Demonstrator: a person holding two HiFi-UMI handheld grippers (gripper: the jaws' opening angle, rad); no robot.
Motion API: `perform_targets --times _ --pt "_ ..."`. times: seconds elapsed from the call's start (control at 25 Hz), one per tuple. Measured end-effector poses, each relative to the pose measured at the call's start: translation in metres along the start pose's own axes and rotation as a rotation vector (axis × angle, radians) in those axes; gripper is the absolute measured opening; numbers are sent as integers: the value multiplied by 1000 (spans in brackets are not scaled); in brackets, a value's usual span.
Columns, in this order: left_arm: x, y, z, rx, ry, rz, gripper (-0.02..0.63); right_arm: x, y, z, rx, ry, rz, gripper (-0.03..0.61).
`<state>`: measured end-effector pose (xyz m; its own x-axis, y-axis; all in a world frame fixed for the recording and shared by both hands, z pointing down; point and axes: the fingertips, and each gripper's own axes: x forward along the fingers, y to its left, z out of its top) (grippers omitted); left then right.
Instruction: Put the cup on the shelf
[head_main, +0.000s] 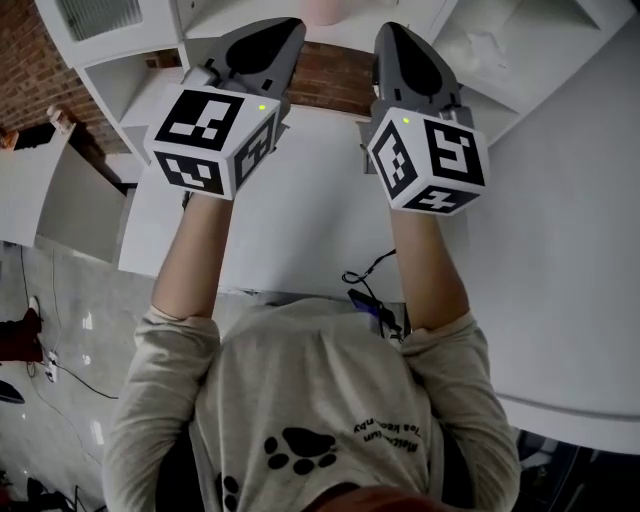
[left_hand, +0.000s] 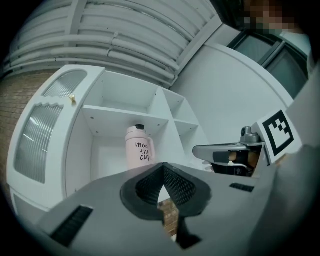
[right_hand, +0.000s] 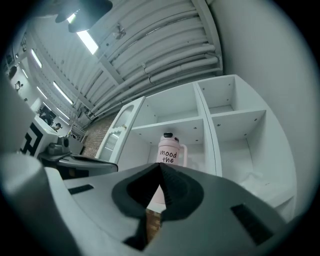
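Jaws on both sides are pressed together with nothing between them; the left gripper (left_hand: 162, 169) and the right gripper (right_hand: 160, 167) each show dark pads meeting tip to tip, and only brick and shelf show past them. From the head view I hold both side by side over the white table (head_main: 300, 230), pointing toward the shelf (left_hand: 120, 114) and well short of it.

The cup (right_hand: 169, 152) stands upright inside the shelf, in the lower bay under a board, with the ribbed door to one side and a divider to the other; it is pink, tall and narrow, with a dark cap and a handle on the side toward the divider. I judge the placing done, since neither gripper touches it.

What worries me now is any needless reach back in; closed tips make a blunt wedge, and a push high on so tall a cup would tip it rather than slide it. I cannot tell how far back from the bay's front edge it stands; if it is near the lip, a tip forward could bring it off the shelf. The board above leaves little headroom, so a raised gripper could catch the cap.
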<state>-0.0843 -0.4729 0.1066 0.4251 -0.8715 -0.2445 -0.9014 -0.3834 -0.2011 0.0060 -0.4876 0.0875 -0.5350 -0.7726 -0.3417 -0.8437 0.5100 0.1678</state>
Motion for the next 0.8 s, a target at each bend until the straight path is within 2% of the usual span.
perform_targets --times 0.24,0.6,0.8 --pt "-28 -14 -4 35 -13 51 8 -28 6 -5 7 -7 -16 9" --pt "-61 -33 -36 21 29 84 8 -69 13 -42 -11 52 -43 9" --pt "-74 -45 -64 -21 63 80 8 -89 23 -68 -1 95 -34 9"
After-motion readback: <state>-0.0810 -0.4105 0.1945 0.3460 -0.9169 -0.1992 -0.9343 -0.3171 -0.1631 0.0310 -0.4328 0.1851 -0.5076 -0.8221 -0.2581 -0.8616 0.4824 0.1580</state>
